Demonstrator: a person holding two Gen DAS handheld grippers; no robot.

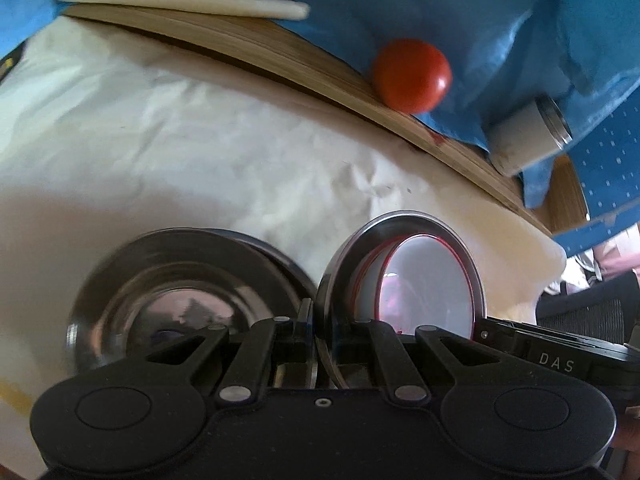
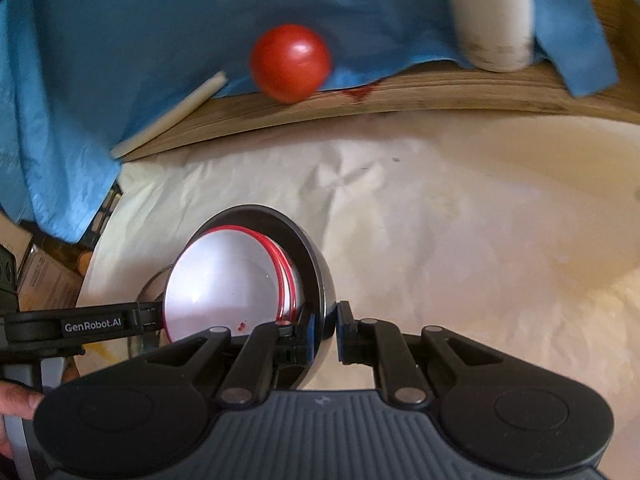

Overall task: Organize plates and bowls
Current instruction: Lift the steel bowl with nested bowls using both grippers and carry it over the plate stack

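1. Both grippers, left and right, pinch the rim of a steel bowl holding nested white red-rimmed bowls, lifted above the paper.
2. Left to do, I judge: the steel plate isn't stacked yet.

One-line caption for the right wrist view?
Right gripper grips a steel bowl holding red-rimmed white plates, tipped above the white paper; tomato behind.

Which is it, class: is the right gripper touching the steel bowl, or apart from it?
Touching. The right wrist view shows the right gripper with its fingers closed on the rim of the steel bowl, which holds red-rimmed white bowls.
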